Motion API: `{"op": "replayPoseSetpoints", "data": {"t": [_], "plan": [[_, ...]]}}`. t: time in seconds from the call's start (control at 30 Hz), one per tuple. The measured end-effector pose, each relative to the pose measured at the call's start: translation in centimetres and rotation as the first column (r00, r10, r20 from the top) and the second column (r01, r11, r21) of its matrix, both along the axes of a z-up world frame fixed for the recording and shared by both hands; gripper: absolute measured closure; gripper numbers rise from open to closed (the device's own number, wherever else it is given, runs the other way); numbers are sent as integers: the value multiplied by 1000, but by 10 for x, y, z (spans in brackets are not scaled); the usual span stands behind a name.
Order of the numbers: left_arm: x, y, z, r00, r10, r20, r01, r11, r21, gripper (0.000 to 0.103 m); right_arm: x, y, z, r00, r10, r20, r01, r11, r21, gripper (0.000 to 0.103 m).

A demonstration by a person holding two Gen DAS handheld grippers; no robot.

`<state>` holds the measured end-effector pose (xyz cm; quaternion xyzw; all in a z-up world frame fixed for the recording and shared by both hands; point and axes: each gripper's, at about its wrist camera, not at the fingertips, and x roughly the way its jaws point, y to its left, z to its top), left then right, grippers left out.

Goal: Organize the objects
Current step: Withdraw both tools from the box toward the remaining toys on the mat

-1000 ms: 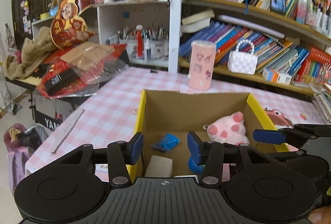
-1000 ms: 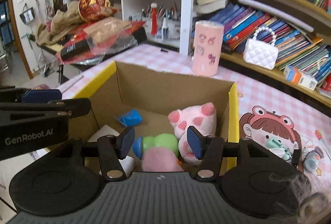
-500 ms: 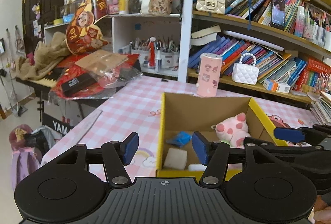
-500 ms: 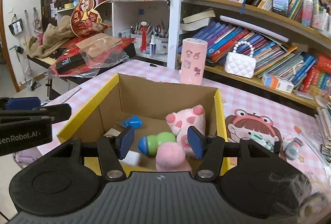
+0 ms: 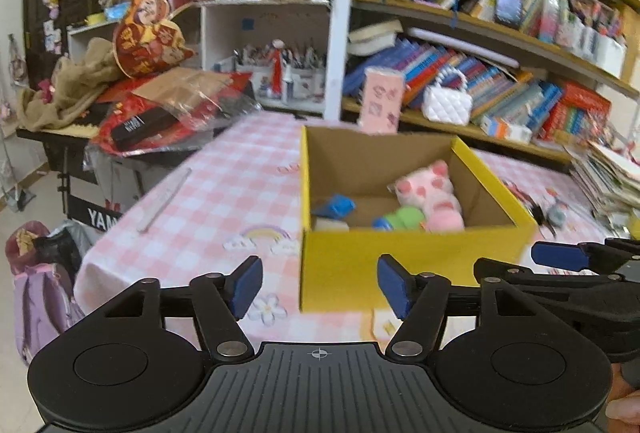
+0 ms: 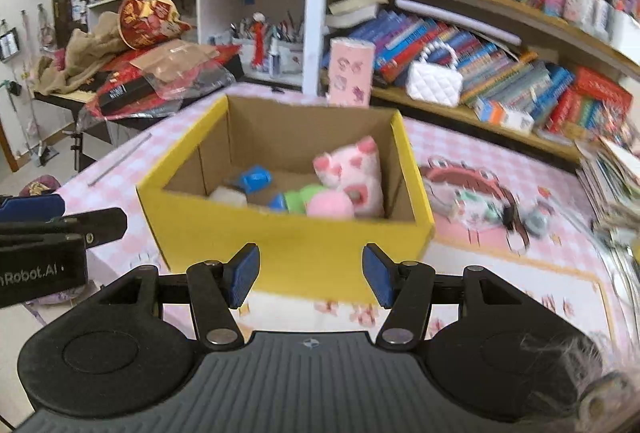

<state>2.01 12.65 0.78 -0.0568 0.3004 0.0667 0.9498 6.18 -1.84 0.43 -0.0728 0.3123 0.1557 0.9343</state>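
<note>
**Toys in the box, both tools held back**

Bookshelves crammed with books (image 5: pixel 460 73) fill the background of the left wrist view, above a counter (image 5: pixel 224 193) spread with a pink checked cloth. On it stands a yellow cardboard box (image 5: pixel 400 265) with its top open. Inside lie a pink plush pig (image 5: pixel 430 189), a blue toy (image 5: pixel 334 205), a green toy (image 5: pixel 404 217) and a pale block (image 5: pixel 330 225). A pink tin (image 5: pixel 382 99) stands behind the box, near a white handbag (image 5: pixel 446 101) on the shelf. The left hand-held gripper (image 5: pixel 320 285) hangs in front of the box with its 2 blue pads wide apart and nothing between them.

From the right wrist view, the same box (image 6: pixel 320 257) sits just ahead, the pig (image 6: pixel 354 173) leaning on its right wall beside a pink ball (image 6: pixel 330 205). The right hand-held gripper (image 6: pixel 310 275) is also spread wide and holds nothing. Small trinkets (image 6: pixel 520 217) lie on the cloth to the right of the box, too blurred to name.
</note>
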Motion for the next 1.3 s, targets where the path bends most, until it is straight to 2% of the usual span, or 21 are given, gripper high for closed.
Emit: {"op": "replayPoseSetpoints", "data": {"t": [0.2, 0.4, 0.73, 0.97, 1.3], "plan": [[-16, -17, -9, 996, -81, -43, 81, 997, -3, 31, -28, -18, -14, 995, -88, -54, 87, 996, -8, 44], [-21, -37, -14, 984, -154, -95, 155, 988, 10, 23, -43, -39, -22, 976, -197, -96, 194, 980, -34, 43], [-15, -75, -20, 955, -269, -126, 270, 963, -9, 22, -58, -82, -26, 942, -319, -108, 315, 948, -54, 40], [-2, -107, -23, 929, -340, -148, 344, 939, -2, 21, -57, -114, -28, 913, -390, -120, 386, 921, -50, 39], [26, -155, -29, 907, -383, -176, 390, 921, 5, 21, -36, -159, -36, 895, -423, -144, 421, 906, -49, 36]]}}
